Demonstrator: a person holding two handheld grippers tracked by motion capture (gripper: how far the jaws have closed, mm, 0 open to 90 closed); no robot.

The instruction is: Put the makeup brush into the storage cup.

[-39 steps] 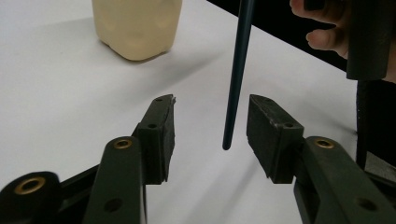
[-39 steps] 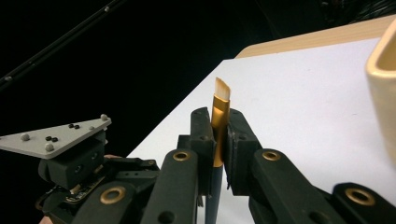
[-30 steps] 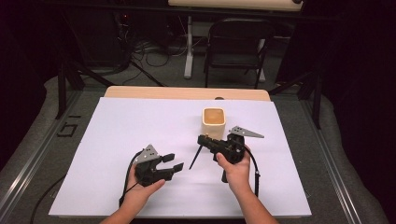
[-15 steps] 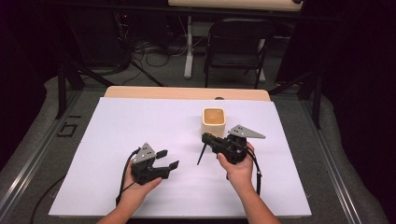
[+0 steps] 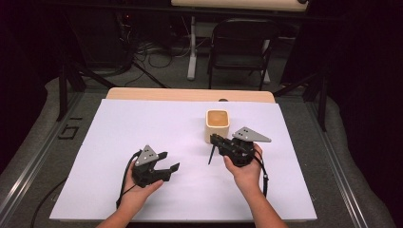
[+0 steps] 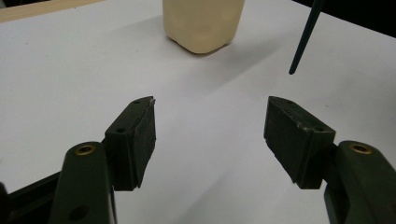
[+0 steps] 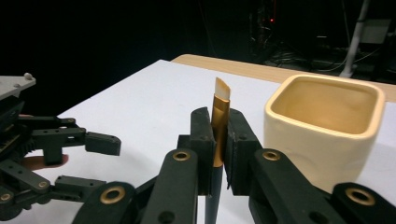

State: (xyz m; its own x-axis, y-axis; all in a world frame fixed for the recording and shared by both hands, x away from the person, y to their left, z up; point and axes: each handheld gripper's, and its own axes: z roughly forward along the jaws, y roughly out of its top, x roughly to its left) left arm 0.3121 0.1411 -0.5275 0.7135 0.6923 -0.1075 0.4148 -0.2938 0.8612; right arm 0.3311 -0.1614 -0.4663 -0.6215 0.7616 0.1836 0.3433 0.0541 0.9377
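The left gripper (image 5: 166, 161) lies nearest the person, low over the white table cover (image 5: 142, 118). Its jaws stand well apart with nothing but bare cover between them, and they have just been opening: a second ago the gap was narrower. In the left gripper view, the cream square cup (image 6: 203, 23) sits beyond the jaws, ahead and a little left of the gap's middle, and the dark tapered handle end of the brush (image 6: 303, 39) hangs ahead of the right-hand jaw, its tip clear of the cover.

Farther out, the right gripper (image 5: 219, 141) has its jaws clamped shut on the brush (image 7: 218, 126). In the right gripper view, the gold ferrule is pinched between the pads, the pale flat bristle tip rises above the jaws, and the dark handle drops below them. The cup (image 7: 324, 123) stands just right of the jaws, close but apart from them, and the left gripper (image 7: 88, 158) lies off to their left.

Compared with a second ago, the right hand (image 5: 244, 168) has carried the brush nearer the cup (image 5: 217, 124), so the jaw tips now sit just under its front wall. The left hand (image 5: 140, 192) has barely shifted.

Beyond the cover the wooden table edge (image 5: 190, 94) shows, and past it a folding chair (image 5: 240, 42).
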